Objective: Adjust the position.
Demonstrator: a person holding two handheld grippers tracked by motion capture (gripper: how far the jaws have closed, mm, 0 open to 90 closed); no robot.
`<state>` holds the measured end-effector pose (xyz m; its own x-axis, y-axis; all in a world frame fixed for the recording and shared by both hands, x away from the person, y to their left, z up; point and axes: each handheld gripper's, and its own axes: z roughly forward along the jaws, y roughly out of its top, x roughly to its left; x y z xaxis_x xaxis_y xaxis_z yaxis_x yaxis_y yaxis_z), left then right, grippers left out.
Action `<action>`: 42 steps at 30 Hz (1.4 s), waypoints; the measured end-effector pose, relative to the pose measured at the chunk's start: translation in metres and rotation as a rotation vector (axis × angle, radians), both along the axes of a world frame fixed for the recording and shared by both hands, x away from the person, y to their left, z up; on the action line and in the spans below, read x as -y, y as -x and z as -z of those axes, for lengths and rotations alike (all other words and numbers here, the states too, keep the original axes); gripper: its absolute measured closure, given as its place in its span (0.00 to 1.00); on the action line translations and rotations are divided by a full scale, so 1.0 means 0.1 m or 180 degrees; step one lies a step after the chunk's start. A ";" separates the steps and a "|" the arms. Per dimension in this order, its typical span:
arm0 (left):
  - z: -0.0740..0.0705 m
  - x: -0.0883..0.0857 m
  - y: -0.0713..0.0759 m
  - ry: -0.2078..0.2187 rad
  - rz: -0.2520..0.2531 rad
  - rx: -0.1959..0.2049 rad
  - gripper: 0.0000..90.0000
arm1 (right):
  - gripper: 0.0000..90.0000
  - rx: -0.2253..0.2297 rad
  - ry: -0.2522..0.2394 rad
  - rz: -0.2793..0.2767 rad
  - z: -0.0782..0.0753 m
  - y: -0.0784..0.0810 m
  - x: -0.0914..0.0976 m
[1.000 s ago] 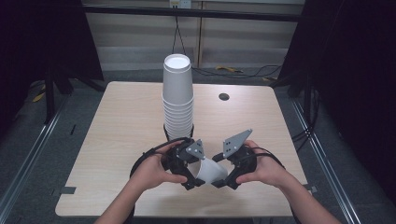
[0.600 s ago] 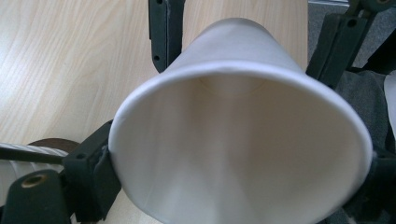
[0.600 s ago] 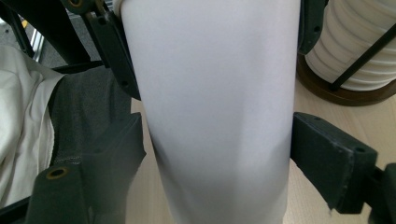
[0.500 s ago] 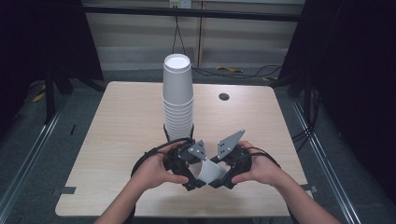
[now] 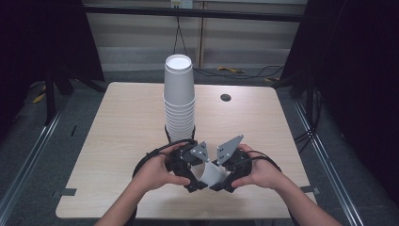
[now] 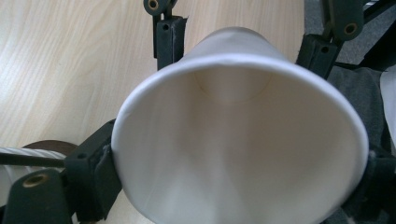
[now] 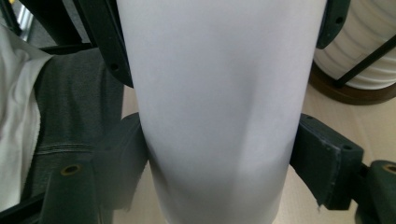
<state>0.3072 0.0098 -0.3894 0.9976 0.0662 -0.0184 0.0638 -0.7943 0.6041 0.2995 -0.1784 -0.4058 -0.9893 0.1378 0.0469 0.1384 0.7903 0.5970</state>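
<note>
you have one loose white paper cup (image 5: 210, 173) pinched between your two tongs at 6 o'clock on the bench (image 5: 117, 122): the left tongs (image 5: 196, 181) are clamped on its rim, their jaws pressing either side of the open mouth in the left gripper view (image 6: 243, 140), and the right tongs (image 5: 220, 182) are closed around its body, one jaw on each flank in the right gripper view (image 7: 219, 107). one tall stack of white cups (image 5: 179, 99) stands upright just beyond your hands at 12 o'clock, its count too fine to tell, and one dark round hole (image 5: 225, 97) sits at about 1 o'clock.
</note>
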 end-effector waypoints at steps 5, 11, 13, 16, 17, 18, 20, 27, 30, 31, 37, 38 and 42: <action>-0.02 -0.03 0.00 0.0133 0.0006 0.0039 0.12 | 0.27 0.0038 -0.0091 0.0015 -0.03 0.01 0.02; -0.04 -0.06 0.00 0.0227 0.0028 0.0082 0.12 | 0.27 0.0045 -0.0171 0.0040 -0.04 0.02 0.07; -0.04 -0.06 0.00 0.0245 0.0010 0.0089 0.12 | 0.27 0.0046 -0.0180 0.0046 -0.03 0.02 0.08; -0.05 -0.08 -0.01 0.0235 -0.0003 0.0096 0.12 | 0.27 0.0041 -0.0192 0.0060 -0.01 0.02 0.10; -0.05 -0.10 -0.01 0.0228 -0.0009 0.0081 0.11 | 0.27 0.0045 -0.0202 0.0091 0.00 0.01 0.12; -0.05 -0.11 -0.01 0.0271 -0.0023 0.0079 0.12 | 0.27 0.0010 -0.0213 0.0090 0.01 0.00 0.14; -0.04 -0.12 -0.02 0.0281 -0.0023 0.0044 0.12 | 0.27 -0.0010 -0.0262 0.0128 0.01 0.01 0.16; -0.04 -0.15 -0.02 0.0328 -0.0048 0.0033 0.12 | 0.27 -0.0023 -0.0304 0.0138 0.01 0.02 0.19; -0.04 -0.14 -0.03 0.0347 -0.0049 0.0029 0.12 | 0.27 0.0015 -0.0324 0.0147 0.01 0.02 0.21; -0.05 -0.14 -0.03 0.0341 -0.0032 0.0016 0.12 | 0.27 -0.0021 -0.0320 0.0148 0.01 0.02 0.21; -0.04 -0.15 -0.04 0.0346 -0.0042 0.0018 0.12 | 0.28 -0.0013 -0.0306 0.0169 0.01 0.02 0.21; -0.04 -0.16 -0.04 0.0352 -0.0045 0.0034 0.12 | 0.28 -0.0031 -0.0300 0.0167 0.01 0.01 0.22; -0.05 -0.19 -0.05 0.0357 -0.0087 0.0054 0.14 | 0.28 0.0002 -0.0261 0.0224 0.02 0.01 0.25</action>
